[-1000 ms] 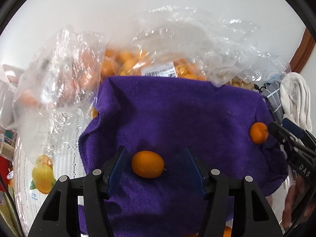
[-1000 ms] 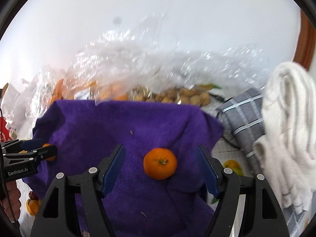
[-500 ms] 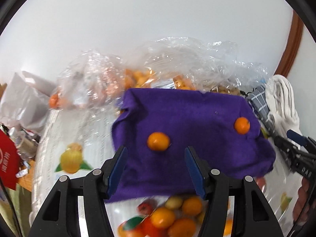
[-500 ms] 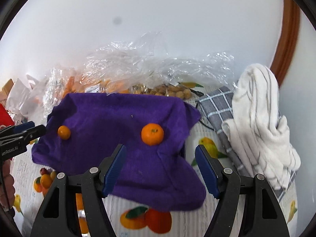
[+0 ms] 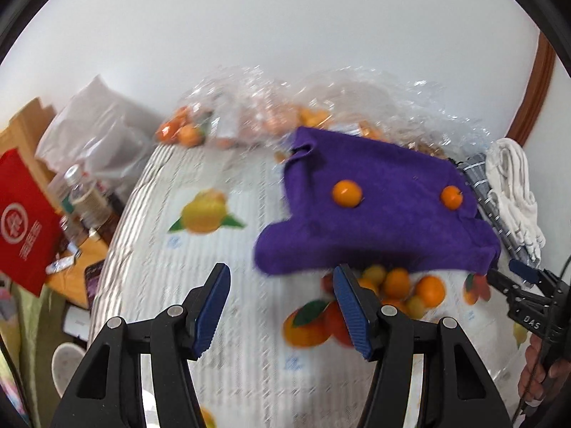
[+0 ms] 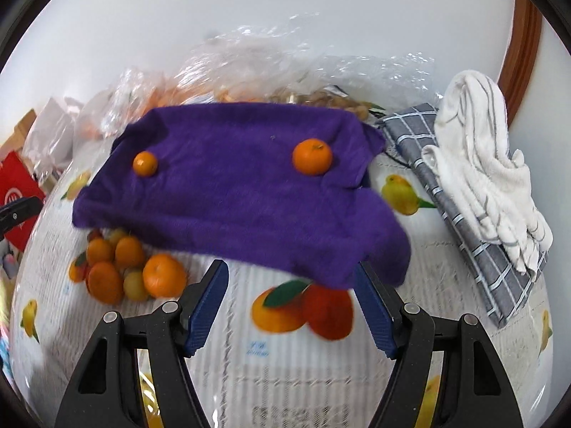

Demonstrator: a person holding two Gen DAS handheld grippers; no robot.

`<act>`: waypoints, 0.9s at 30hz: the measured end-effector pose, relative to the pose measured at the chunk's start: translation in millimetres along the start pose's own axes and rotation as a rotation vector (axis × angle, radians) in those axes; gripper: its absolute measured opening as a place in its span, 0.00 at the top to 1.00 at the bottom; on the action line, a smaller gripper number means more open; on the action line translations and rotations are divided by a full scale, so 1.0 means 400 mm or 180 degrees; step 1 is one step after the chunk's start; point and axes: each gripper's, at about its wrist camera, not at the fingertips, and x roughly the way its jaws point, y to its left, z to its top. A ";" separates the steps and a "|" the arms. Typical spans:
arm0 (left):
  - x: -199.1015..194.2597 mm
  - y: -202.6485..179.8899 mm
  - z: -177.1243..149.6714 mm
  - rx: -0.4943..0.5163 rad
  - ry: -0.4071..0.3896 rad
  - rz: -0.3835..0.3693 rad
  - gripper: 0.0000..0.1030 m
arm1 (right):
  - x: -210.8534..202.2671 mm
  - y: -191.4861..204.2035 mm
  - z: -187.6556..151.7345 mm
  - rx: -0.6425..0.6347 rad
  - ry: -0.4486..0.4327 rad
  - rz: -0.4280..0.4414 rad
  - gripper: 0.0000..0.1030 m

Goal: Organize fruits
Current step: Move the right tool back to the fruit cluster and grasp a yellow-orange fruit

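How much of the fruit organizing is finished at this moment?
Two fruits already sit on the purple cloth: a kumquat and a mandarin. The left gripper and right gripper are open, holding nothing. The fruit pile beside the cloth remains unsorted.

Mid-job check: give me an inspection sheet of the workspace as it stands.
Surface: fruit-print tablecloth, motion-blurred.
Job's things: small orange and larger orange apart on the purple towel; loose fruit pile at its near left edge.
Clutter: clear plastic bags of fruit behind; grey checked cloth, white towel right.
Grippers: left gripper and right gripper open, empty, short of the towel.
Cables: thin one by the right gripper.
Surroundings: white wall; red bag, bottles left.
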 end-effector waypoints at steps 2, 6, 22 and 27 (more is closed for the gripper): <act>0.006 0.017 -0.032 -0.0063 0.0060 0.0052 0.44 | -0.011 0.020 -0.018 -0.0041 -0.0061 0.0073 0.36; 0.015 0.038 -0.095 -0.0179 0.0078 0.0169 0.44 | -0.014 0.066 -0.056 -0.0131 -0.0082 0.0279 0.43; 0.042 0.034 -0.224 -0.0262 0.0263 0.0047 0.44 | 0.058 0.206 -0.136 -0.0612 0.0064 0.0719 0.60; 0.049 -0.001 -0.212 -0.0241 0.0193 -0.0176 0.44 | 0.044 0.204 -0.144 -0.0744 -0.0056 0.0671 0.61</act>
